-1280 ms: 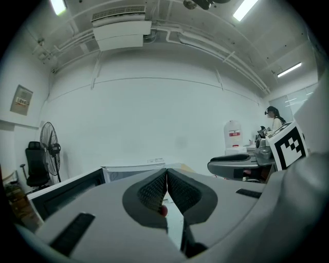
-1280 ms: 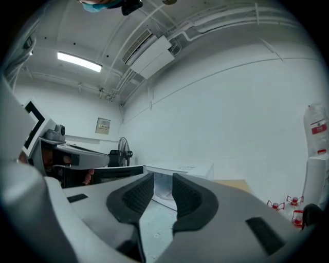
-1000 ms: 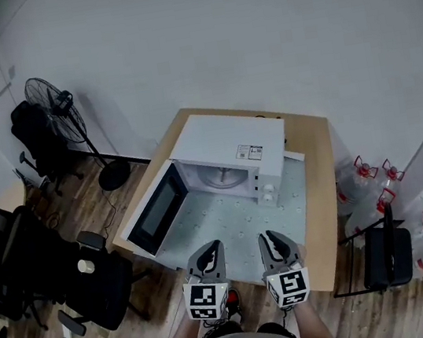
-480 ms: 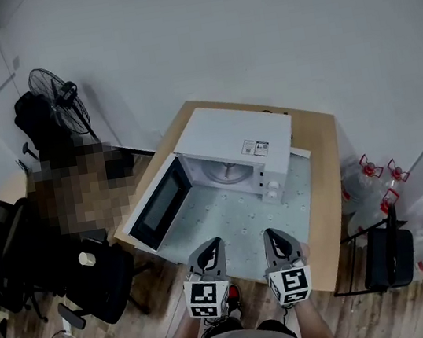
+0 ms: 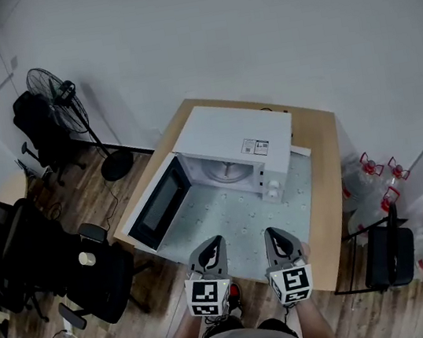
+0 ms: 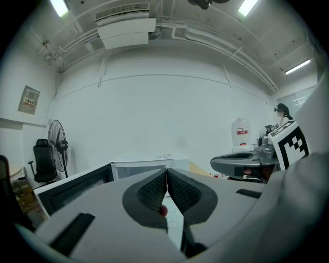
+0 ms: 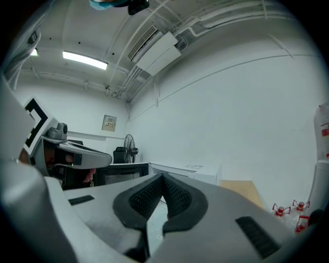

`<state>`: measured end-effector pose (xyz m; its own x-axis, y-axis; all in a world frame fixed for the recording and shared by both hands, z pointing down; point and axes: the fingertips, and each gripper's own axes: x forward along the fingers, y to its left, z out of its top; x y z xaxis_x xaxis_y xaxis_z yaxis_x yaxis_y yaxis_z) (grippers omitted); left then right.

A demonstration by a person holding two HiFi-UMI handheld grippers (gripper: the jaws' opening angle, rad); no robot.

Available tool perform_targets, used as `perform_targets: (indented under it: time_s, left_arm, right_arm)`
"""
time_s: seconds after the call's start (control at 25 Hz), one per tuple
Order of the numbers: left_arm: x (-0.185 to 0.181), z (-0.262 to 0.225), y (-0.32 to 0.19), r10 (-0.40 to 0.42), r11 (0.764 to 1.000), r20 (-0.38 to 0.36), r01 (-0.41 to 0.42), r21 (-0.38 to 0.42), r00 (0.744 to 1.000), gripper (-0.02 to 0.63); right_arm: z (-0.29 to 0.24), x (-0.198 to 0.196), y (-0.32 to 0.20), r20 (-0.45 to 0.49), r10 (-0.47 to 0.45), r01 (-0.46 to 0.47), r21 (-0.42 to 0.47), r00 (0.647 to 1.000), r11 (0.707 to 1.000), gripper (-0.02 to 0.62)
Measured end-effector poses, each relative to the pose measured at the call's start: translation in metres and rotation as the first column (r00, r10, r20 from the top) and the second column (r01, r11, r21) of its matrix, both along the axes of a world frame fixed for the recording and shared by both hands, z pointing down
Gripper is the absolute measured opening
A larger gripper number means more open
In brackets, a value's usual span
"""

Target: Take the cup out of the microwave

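Left claw [image 5: 210, 245] and right claw [image 5: 274, 235] pinched shut, empty, parked side by side at the table's [image 5: 327, 186] front edge, probably pre-reach. Toward back edge, boxy white microwave [image 5: 231, 139], door [image 5: 158, 207] swung open; no cup visible inside. Left gripper view: ribbed dark pads [image 6: 152, 192] touching. Right gripper view: likewise, nothing between.

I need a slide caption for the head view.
Left gripper and right gripper, both shut, face a white microwave, door open, on a table.
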<state>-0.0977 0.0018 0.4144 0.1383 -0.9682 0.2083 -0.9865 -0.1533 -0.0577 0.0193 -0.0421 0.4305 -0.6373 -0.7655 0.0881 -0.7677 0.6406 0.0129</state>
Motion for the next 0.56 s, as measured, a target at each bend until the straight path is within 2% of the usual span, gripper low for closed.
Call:
perform_targets:
  time_s: [0.56]
  left_arm:
    - [-0.0031, -0.0002, -0.0034, -0.005, 1.0, 0.002, 0.005, 0.003, 1.0, 0.023]
  right_arm:
    - [0.002, -0.0014, -0.0032, -0.003, -0.007, 0.007, 0.003, 1.0, 1.0, 0.017]
